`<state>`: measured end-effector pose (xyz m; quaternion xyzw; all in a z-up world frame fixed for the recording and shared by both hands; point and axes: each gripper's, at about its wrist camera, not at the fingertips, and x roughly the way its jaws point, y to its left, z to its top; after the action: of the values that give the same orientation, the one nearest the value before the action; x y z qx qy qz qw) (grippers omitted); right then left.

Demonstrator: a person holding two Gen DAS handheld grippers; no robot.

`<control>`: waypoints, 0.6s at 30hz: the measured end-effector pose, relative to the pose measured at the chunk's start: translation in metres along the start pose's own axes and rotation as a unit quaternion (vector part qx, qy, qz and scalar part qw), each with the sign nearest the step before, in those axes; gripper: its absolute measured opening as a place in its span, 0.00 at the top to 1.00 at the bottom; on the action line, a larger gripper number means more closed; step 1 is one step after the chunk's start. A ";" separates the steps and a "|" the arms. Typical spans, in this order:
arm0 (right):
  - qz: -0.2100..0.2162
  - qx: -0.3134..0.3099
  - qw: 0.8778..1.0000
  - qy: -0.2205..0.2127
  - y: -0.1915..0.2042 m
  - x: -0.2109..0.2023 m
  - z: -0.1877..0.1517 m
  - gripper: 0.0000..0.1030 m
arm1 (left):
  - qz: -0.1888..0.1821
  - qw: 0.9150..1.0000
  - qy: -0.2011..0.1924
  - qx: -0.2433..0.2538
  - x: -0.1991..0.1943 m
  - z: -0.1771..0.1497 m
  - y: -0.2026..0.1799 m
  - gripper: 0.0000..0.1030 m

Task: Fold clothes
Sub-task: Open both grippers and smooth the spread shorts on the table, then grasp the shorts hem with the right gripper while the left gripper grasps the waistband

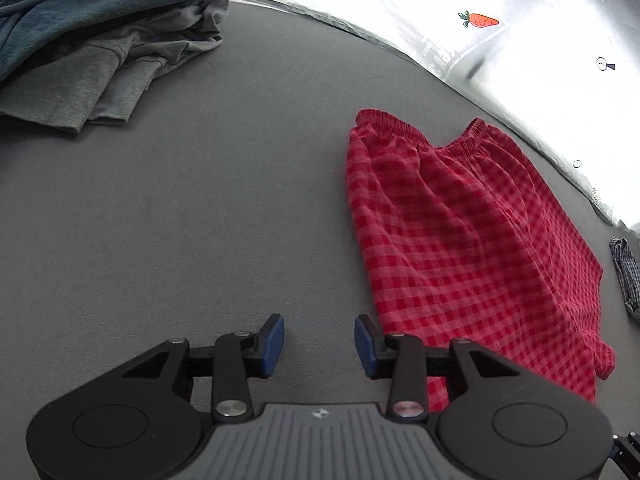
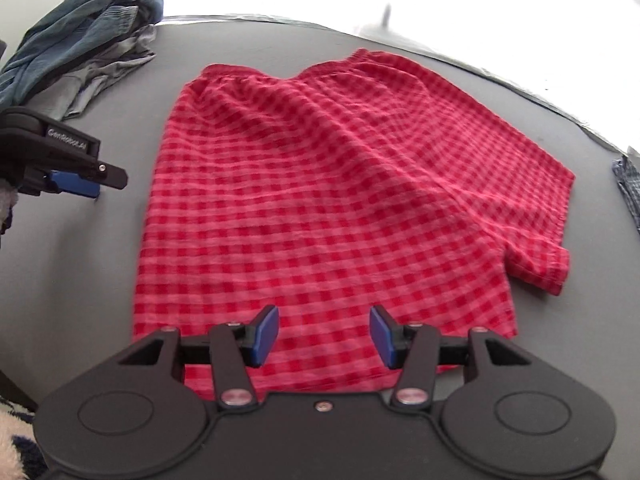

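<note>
The red gingham shorts (image 2: pixel 332 184) lie spread flat on the grey counter (image 1: pixel 180 200), elastic waistband toward the far edge and leg hems toward the near side. In the right wrist view the fabric fills the middle of the counter, lightly rippled, with one leg hem sticking out as a small tab at the right. In the left wrist view the same shorts (image 1: pixel 460 240) lie to the right of centre, the waistband dipping in a shallow V.

The right claw (image 2: pixel 324 334) hovers over the near hem of the shorts. Its blue pads (image 2: pixel 264 334) stand well apart with checked cloth showing between and below them; nothing is pinched and no cloth is lifted. Whether the pad tips touch the fabric cannot be told.

The left claw (image 1: pixel 319 344) is over bare counter just beside the left edge of the shorts. Its blue pads (image 1: pixel 272 344) are parted with only grey surface between them, and it holds nothing. Its right finger overlaps the edge of the cloth in that view, but contact cannot be judged. From the right wrist view the left claw (image 2: pixel 86 184) shows at the left, clear of the shorts.

At the far left corner sits a rumpled pile of clothes (image 1: pixel 92 32), a dark blue garment over grey ones. A dark checked garment (image 1: pixel 626 276) peeks in at the right edge of the counter. Beyond the far edge, a bright white surface carries a carrot sticker (image 1: pixel 480 20).
</note>
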<state>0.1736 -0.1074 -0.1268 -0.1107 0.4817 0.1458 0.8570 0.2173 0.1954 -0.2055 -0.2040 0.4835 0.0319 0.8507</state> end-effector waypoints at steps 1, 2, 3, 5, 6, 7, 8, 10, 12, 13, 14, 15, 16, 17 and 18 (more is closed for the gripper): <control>0.008 -0.004 1.000 0.000 0.007 0.001 -0.001 0.50 | 0.001 1.000 0.002 -0.003 -0.003 -0.001 0.005 0.60; 0.014 -0.009 1.000 0.000 0.015 0.002 -0.002 0.50 | -0.001 1.000 0.003 -0.007 -0.006 -0.002 0.010 0.60; 0.018 -0.014 1.000 -0.003 0.023 0.001 -0.003 0.50 | -0.004 1.000 0.003 -0.011 -0.009 -0.003 0.015 0.60; 0.025 -0.022 0.999 -0.008 0.036 -0.001 -0.004 0.50 | 0.001 1.000 0.002 -0.003 -0.014 -0.006 0.023 0.60; 0.028 -0.024 0.999 -0.010 0.043 -0.001 -0.005 0.50 | 0.005 1.000 0.002 0.006 -0.016 -0.007 0.026 0.60; 0.030 -0.026 0.999 -0.011 0.049 -0.002 -0.006 0.50 | 0.006 1.000 0.003 0.011 -0.017 -0.007 0.030 0.60; 0.030 -0.028 0.999 -0.012 0.056 -0.003 -0.007 0.50 | 0.005 1.000 0.004 0.013 -0.019 -0.008 0.034 0.60; 0.023 -0.031 0.999 -0.013 0.064 -0.004 -0.008 0.50 | -0.002 1.000 0.007 0.012 -0.021 -0.008 0.041 0.60; 0.019 -0.029 0.999 -0.010 0.071 -0.004 -0.010 0.53 | -0.005 1.000 0.008 0.017 -0.021 -0.007 0.045 0.60; 0.019 -0.027 0.999 -0.009 0.073 -0.004 -0.011 0.54 | -0.006 1.000 0.009 0.022 -0.021 -0.006 0.046 0.60; 0.021 -0.027 0.999 -0.009 0.076 -0.005 -0.012 0.55 | -0.006 1.000 0.009 0.027 -0.021 -0.006 0.047 0.60; 0.023 -0.028 0.999 -0.009 0.079 -0.006 -0.013 0.56 | -0.008 0.999 0.010 0.031 -0.021 -0.006 0.048 0.60; 0.024 -0.033 0.999 -0.009 0.084 -0.005 -0.014 0.56 | -0.010 0.999 0.011 0.035 -0.021 -0.006 0.049 0.60; 0.025 -0.038 0.999 -0.009 0.087 -0.006 -0.015 0.56 | -0.012 0.999 0.011 0.037 -0.021 -0.007 0.050 0.60; 0.025 -0.046 0.999 -0.007 0.091 -0.005 -0.017 0.57 | -0.014 0.999 0.012 0.039 -0.021 -0.007 0.050 0.60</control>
<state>0.1252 -0.0284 -0.1353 -0.1369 0.4709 0.1897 0.8506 0.1876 0.2419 -0.2069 -0.1775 0.4912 -0.0014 0.8528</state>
